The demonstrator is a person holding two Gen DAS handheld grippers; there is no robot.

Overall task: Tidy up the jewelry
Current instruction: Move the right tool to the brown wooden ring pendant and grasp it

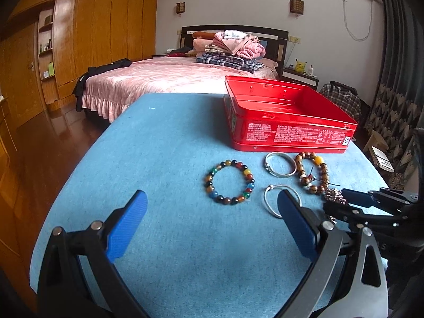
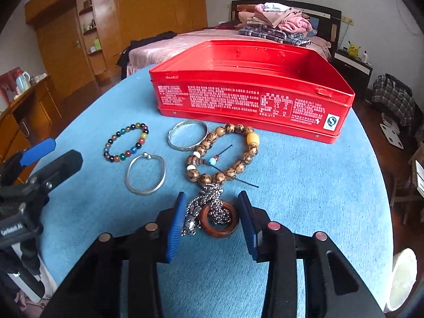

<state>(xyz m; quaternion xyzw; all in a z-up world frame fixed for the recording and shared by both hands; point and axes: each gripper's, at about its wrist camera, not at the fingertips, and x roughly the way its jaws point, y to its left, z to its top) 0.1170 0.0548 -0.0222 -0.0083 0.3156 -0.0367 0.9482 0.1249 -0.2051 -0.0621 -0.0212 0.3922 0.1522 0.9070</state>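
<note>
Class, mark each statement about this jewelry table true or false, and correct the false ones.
1. The red tin is open and empty. True.
2. The multicolored bracelet lies inside the tin. False: it lies on the blue cloth.
3. The wooden ring sits between the right gripper's jaws. True.
4. Two silver bangles lie on the cloth. True.
5. The left gripper is shut on a bangle. False: its jaws stand wide open, holding nothing.
</note>
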